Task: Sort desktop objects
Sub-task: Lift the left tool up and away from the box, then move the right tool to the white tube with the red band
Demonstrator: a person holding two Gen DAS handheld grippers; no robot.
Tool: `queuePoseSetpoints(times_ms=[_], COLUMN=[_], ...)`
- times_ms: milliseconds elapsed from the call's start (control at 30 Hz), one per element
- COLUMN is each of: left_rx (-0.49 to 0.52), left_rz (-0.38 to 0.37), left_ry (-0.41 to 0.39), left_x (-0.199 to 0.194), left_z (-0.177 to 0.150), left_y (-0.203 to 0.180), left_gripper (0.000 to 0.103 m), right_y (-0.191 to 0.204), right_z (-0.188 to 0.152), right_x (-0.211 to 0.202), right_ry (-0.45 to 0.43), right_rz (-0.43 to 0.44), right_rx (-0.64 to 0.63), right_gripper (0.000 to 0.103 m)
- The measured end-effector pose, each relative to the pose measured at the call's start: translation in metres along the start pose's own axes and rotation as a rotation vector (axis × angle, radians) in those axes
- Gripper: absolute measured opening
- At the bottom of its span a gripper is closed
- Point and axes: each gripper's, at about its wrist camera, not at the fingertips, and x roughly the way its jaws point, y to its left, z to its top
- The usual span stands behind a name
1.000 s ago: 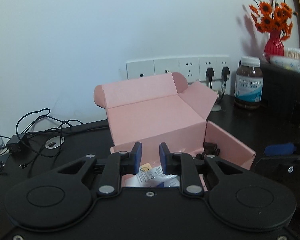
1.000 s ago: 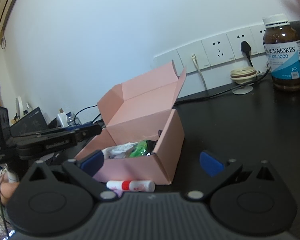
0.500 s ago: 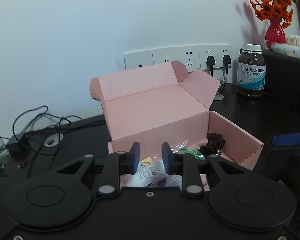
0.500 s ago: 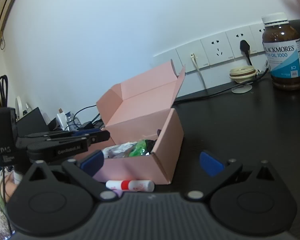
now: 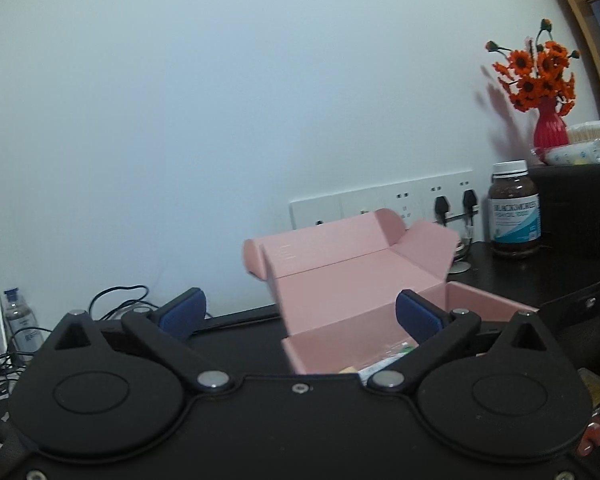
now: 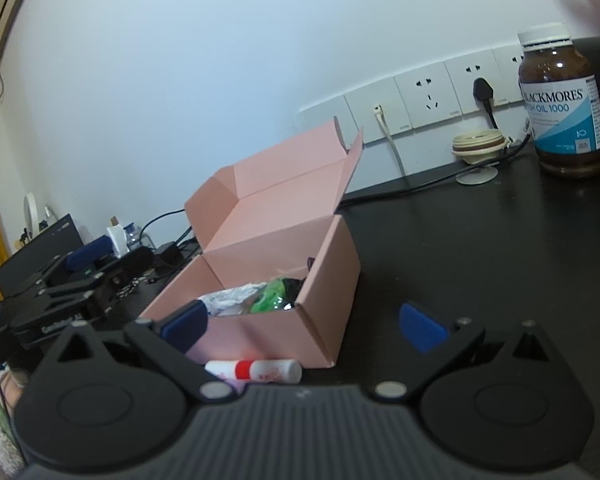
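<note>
An open pink cardboard box (image 6: 324,276) stands on the black desk, lid flaps up; it also shows in the left wrist view (image 5: 340,300). Inside lie a white crumpled packet (image 6: 232,302), a green item (image 6: 272,300) and something dark. A white and red tube (image 6: 254,370) lies on the desk against the box's near wall, just in front of my right gripper (image 6: 304,326), which is open and empty. My left gripper (image 5: 298,312) is open and empty, back from the box's left side; it shows at the left of the right wrist view (image 6: 60,284).
A brown Blackmores fish oil bottle (image 6: 562,104) stands at the back right by the wall sockets (image 6: 428,100). A red vase of orange flowers (image 5: 548,128) sits on a dark shelf. Cables (image 5: 116,300) and a small bottle (image 5: 16,316) lie at the left.
My left gripper has opened wide and drawn back and left from over the box; its view tilted upward. The right gripper has barely moved.
</note>
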Motion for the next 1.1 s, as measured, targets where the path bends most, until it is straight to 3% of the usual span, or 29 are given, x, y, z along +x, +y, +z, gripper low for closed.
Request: queuePoseSetpoints(times_ms=[200, 300, 467, 767, 1000, 1100], left_rx=[-0.15, -0.157, -0.183, -0.159, -0.197, -0.198], left_rz=[-0.065, -0.095, -0.091, -0.022, 0.019, 0.044], left_ry=[0.032, 0.073, 0.121, 0.119, 0.12, 0.114], left_x=[0.004, 0.006, 0.005, -0.004, -0.004, -0.004], left_z=[-0.002, -0.003, 0.0, 0.001, 0.003, 0.002], left_y=[0.026, 0.031, 0.031, 0.015, 0.02, 0.02], left_gripper=[0.103, 0.103, 0.103, 0.103, 0.103, 0.103], right_y=[0.001, 0.001, 0.0, -0.008, 0.012, 0.021], right_z=[0.0, 0.0, 0.0, 0.003, -0.002, -0.009], right_x=[0.004, 0.006, 0.011, 0.001, -0.008, -0.016], right_ry=[0.023, 0.036, 0.058, -0.025, 0.067, 0.056], right_rz=[-0.028, -0.052, 0.018, -0.009, -0.031, -0.064], right_rx=[-0.005, 0.003, 0.002, 0.052, -0.048, -0.103], right_gripper=[0.102, 0.102, 0.102, 0.102, 0.102, 0.102])
